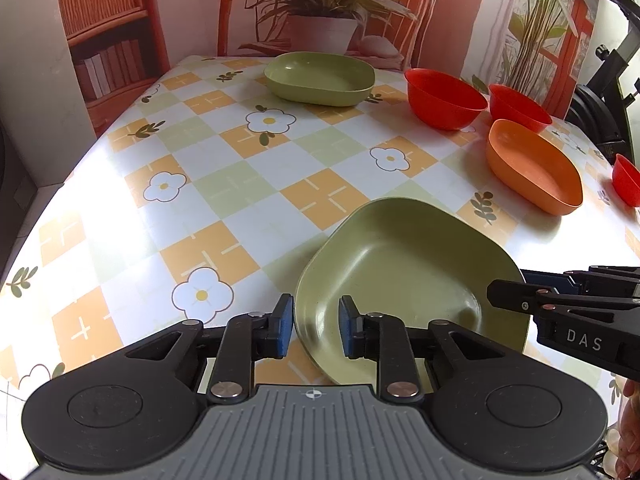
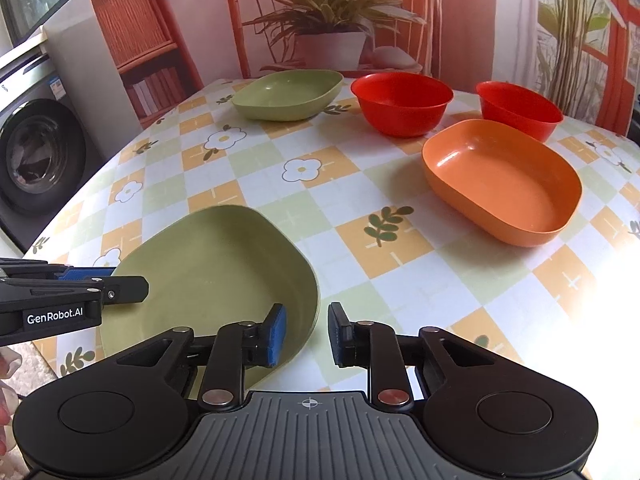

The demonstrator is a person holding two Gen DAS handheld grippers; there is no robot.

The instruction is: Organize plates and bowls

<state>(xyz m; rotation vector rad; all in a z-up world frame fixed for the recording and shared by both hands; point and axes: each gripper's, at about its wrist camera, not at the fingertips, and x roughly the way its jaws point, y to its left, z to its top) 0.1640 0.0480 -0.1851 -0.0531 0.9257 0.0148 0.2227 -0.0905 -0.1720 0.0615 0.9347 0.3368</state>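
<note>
Left gripper point(image 1: 313, 327): jaws spread, straddling the left rim of the near green plate point(image 1: 404, 276); one pad outside the wall, the other over the plate's inside. Whether either pad touches the rim cannot be told.
Right gripper point(image 2: 306, 334): jaws spread across the same plate's right rim, its left pad inside the plate, its right pad over the tablecloth point(image 2: 360, 208) just outside.
Near green plate: at the table's front edge, between the two grippers, its near corner hidden behind the gripper bodies in both wrist views.
Far green plate point(image 1: 320, 77): well ahead of the left jaws, near the table's back edge, standing alone.
Orange plate point(image 2: 502, 180): ahead and to the right of the right jaws, apart from the near green plate.
Red bowls: one point(image 2: 402, 103) straight ahead beyond the right jaws; a second point(image 2: 519, 109) to its right, just behind the orange plate; a third point(image 1: 627, 179) partly cut off at the far right of the left wrist view.
Backdrop: printed scene of a potted plant point(image 2: 332, 36) and a red chair; a washing machine point(image 2: 38, 152) stands left of the table.
</note>
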